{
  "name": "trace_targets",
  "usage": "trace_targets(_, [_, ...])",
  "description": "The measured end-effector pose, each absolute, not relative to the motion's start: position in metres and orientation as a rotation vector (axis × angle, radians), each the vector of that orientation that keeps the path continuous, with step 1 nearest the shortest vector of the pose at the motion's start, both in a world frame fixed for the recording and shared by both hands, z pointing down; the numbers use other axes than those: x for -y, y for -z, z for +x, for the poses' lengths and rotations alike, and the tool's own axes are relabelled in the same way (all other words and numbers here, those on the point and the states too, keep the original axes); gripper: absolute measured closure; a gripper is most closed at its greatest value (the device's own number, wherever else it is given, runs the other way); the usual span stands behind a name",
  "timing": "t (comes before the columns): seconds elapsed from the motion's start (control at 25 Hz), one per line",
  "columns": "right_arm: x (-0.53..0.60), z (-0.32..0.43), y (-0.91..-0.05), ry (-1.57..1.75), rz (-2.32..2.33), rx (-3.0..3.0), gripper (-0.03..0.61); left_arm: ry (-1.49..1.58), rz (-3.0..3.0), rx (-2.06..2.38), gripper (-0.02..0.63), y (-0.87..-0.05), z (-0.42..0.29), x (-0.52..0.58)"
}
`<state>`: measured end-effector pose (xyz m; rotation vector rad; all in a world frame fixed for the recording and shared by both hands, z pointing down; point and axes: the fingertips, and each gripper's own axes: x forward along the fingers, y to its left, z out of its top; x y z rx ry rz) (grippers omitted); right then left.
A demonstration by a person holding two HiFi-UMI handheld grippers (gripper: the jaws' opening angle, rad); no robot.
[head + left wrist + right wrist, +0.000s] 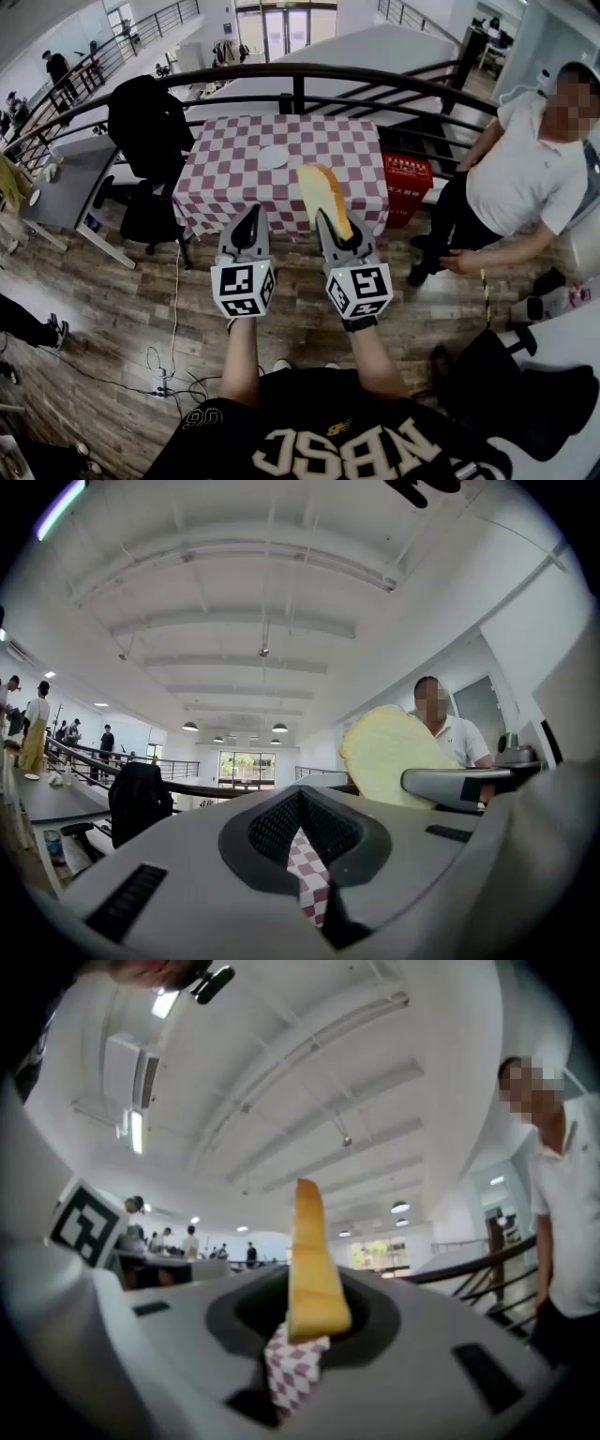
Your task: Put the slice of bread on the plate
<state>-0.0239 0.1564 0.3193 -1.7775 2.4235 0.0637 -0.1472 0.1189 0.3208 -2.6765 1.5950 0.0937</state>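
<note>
You are on the carrying step: your right gripper (334,228) is clamped on the slice of bread (322,192), upright, short of the checkered table (216,183). Your left gripper (249,217) is closed and empty (alongside). Next, reach to the plate (274,157), lower, release.

The plate (273,157) lies mid-table (225,178). Before the near edge, the right gripper (335,230) holds the slice of bread (325,199), with the left gripper (248,220) just left.
</note>
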Motion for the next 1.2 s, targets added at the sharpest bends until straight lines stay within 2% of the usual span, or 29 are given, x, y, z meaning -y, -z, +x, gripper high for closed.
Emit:
trace_targets(0.24, [-0.149, -0.021, -0.34, -0.112, -1.985, -2.396, 0.48, -0.059, -2.679, -1.598, 0.594, -0.338, -0.159, -0.115])
trace_targets(0.8, [-0.143, -0.038, -0.361, 0.001, -2.027, -2.374, 0.48, -0.079, -2.756, -1.58, 0.594, -0.357, -0.179, -0.105])
trace_targets(1.0, [-0.124, -0.024, -0.382, 0.071, -2.031, -2.378, 0.48, -0.05, -2.806, -1.555, 0.594, -0.376, -0.158, -0.087])
trace_targets(1.2, [-0.056, 0.007, -0.399, 0.117, -1.952, -2.428, 0.48, -0.051, -2.809, -1.601, 0.594, -0.396, -0.119, -0.03])
